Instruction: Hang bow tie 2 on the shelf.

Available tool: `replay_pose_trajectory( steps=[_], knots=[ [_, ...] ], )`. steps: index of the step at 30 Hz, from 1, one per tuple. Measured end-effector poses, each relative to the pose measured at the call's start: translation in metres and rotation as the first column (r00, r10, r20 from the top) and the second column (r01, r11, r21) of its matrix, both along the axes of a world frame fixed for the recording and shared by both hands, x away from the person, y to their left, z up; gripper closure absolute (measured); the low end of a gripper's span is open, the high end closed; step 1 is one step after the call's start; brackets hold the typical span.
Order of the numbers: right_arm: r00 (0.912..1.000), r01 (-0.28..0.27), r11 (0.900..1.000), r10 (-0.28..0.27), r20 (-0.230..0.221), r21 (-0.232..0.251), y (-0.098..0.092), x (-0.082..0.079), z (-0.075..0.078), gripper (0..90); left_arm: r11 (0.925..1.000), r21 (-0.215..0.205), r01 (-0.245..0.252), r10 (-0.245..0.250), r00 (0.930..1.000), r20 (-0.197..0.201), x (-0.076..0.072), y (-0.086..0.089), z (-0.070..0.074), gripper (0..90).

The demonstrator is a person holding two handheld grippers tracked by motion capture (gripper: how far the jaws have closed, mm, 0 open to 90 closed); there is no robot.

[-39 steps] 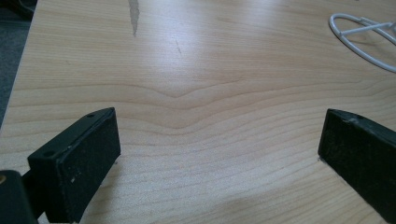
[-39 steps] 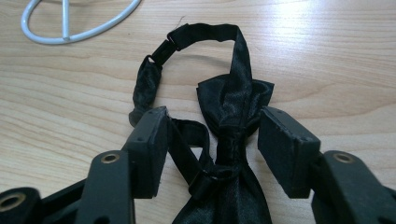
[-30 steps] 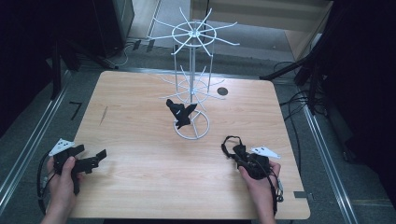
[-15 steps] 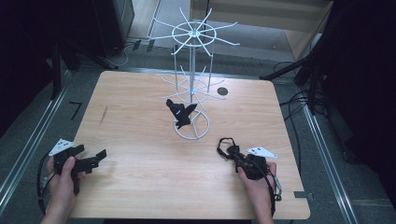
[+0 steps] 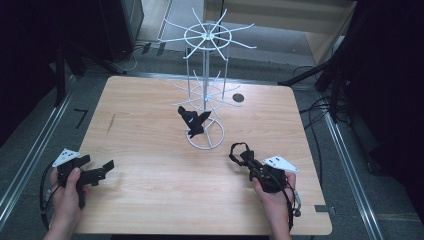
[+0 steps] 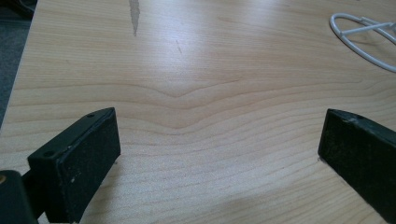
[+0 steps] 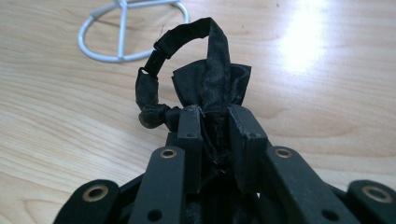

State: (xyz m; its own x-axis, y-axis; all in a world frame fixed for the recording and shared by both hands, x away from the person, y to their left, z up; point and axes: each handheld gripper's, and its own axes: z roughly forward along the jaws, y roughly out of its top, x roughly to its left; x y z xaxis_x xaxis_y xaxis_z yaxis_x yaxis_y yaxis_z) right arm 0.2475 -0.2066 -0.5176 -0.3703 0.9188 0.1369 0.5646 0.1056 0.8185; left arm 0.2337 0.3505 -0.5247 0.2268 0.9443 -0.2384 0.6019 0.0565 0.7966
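Right gripper view: item one, a small black fabric piece with a strap loop [image 7: 187, 56], pinched between the fingers [image 7: 191, 135] of the right gripper [image 7: 215, 122]; the cloth bunches up past the fingertips and the loop arches off to one side. On the high view the same black fabric piece [image 5: 241, 153] sits just above the desk [image 5: 150, 150] near its right front corner, well apart from the rack.

Change noted: a second ago the right gripper's jaws stood wider around the piece; they have just been closing and are now clenched on it, with the fabric between them. Judged meaning: the pick-up is secured, and the likely remaining work is carrying the piece to a hook.

Item two, white wire display rack [image 5: 206, 90], standing at the middle of the desk toward the far edge, with a ring base and radiating hook arms at two levels. A second black fabric item [image 5: 194, 121] hangs low on it, over the ring base.

Item three, left gripper [image 5: 92, 175], held in the person's left hand [image 5: 67, 187] at the left front corner of the desk; in the left gripper view its fingers [image 6: 74, 163] are spread wide with bare wood between them, grasping nothing, the hand unmoved from a second ago.

Item four, small dark round disc [image 5: 238, 98] on the desk near the far right corner, beside the rack
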Motion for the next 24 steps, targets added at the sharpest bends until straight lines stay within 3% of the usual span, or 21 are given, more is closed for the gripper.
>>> replay_pose_trajectory(
  steps=[24],
  knots=[
    [0.9948, -0.027, 0.999, 0.022, 0.099, 0.046, 0.017, -0.008, 0.027, 76.7, 1.0, 0.006, 0.002, -0.002, 1.0, -0.002, 0.0, 0.0, 0.0, 0.0]
  ],
)
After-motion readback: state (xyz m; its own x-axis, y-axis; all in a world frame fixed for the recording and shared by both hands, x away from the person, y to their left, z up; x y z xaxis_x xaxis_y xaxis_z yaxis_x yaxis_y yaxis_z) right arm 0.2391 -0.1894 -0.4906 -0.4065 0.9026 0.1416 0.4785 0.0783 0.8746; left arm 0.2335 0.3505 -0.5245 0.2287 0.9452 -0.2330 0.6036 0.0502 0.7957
